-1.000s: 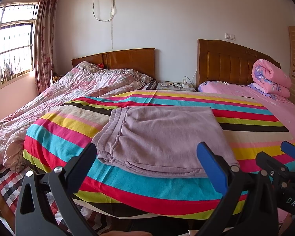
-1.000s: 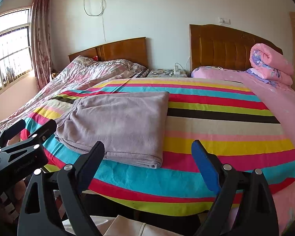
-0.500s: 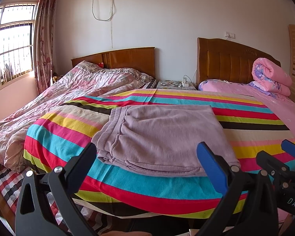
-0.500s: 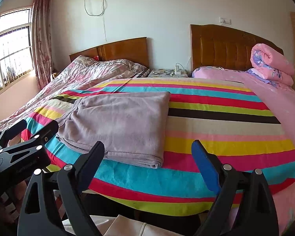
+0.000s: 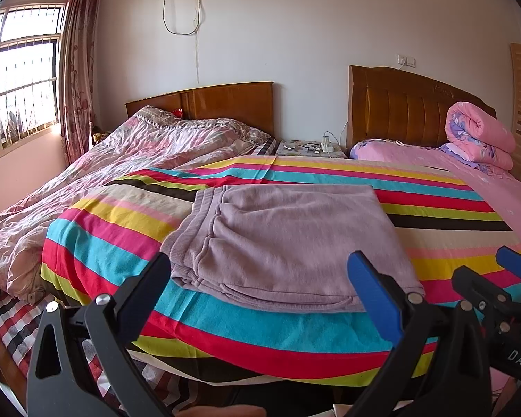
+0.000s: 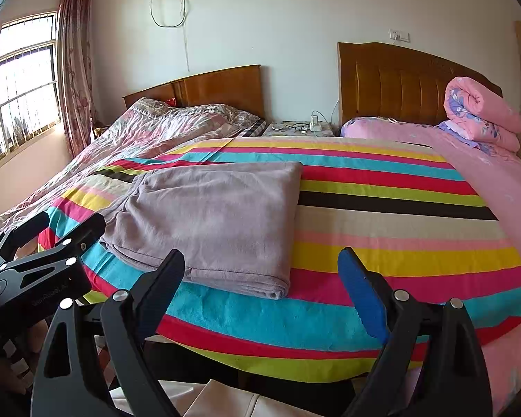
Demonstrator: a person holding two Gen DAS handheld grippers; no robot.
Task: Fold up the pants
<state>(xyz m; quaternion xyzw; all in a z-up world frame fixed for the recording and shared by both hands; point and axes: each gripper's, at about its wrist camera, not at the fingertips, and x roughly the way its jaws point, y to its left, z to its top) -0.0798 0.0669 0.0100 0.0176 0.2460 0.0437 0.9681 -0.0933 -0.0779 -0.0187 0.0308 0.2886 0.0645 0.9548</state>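
Observation:
The mauve pants (image 5: 288, 239) lie folded in a flat rectangle on the striped blanket (image 5: 260, 330), waistband at the left. They also show in the right wrist view (image 6: 212, 219). My left gripper (image 5: 260, 278) is open and empty, held back off the bed's near edge in front of the pants. My right gripper (image 6: 260, 274) is open and empty, off the near edge to the right of the pants. Each gripper appears in the other's view, the right one (image 5: 514, 271) and the left one (image 6: 48, 229).
A second bed with a crumpled pink quilt (image 5: 87, 187) lies at the left. A rolled pink duvet (image 5: 479, 135) sits by the right headboard. A nightstand (image 5: 309, 147) with a charger stands between the beds. A window (image 5: 14, 83) is at far left.
Both views have shifted only slightly. The pants lie as before and both grippers stay open.

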